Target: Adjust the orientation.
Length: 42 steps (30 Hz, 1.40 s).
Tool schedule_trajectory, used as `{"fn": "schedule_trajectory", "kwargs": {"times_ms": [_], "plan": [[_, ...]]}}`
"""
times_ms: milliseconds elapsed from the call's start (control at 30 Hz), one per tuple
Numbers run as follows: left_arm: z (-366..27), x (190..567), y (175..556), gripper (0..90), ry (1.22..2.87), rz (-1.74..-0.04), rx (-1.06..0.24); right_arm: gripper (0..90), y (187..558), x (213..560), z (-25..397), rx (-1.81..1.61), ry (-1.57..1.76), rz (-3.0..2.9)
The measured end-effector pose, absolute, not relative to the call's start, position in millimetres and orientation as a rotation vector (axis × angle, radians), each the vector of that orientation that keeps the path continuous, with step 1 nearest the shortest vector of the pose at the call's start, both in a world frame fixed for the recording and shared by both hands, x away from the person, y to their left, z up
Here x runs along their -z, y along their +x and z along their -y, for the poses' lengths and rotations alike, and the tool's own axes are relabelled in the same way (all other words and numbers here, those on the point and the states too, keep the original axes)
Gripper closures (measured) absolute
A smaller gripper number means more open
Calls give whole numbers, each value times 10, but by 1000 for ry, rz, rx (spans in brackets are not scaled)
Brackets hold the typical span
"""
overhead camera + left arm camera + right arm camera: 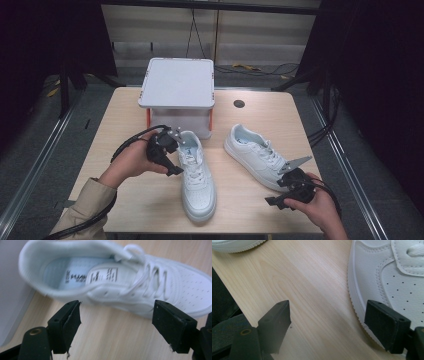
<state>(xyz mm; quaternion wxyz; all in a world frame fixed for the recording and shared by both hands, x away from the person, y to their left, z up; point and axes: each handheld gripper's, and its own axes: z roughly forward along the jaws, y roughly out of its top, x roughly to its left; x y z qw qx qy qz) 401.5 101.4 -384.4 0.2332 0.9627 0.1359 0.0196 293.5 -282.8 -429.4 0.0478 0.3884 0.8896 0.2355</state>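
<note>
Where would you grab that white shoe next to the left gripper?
Probably the padded collar wall of the left shoe: the left gripper is open and faces that side, so one jaw could slip into the opening and the other press outside. The thin rim suits a pinch better than the broad toe.

We see a white box (176,82) with a flat lid standing at the far middle of the light wooden tabletop (145,200), orange showing at its front corners. Near its right, a small dark round hole (239,104) sits in the wood. Behind, cables (260,68) lie on the floor.
</note>
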Motion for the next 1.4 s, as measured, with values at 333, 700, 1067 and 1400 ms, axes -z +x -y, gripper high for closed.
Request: {"fn": "schedule_trajectory", "kwargs": {"times_ms": [333, 700, 1067, 1400], "plan": [[-778, 3840, 4105, 239, 2679, -302, -56, 205, 2938, 4308, 2822, -718, 1188, -2722], [-718, 3937, 4204, 255, 2700, -230, -29, 208, 2945, 4335, 2781, -704, 1181, -2743], [-763, 3974, 4194, 264, 2692, -174, -8, 222, 2950, 4345, 2777, -700, 1186, -2742], [-818, 3941, 4086, 365, 2763, -126, 10, 223, 2953, 4359, 2770, -695, 1190, -2746]]}}
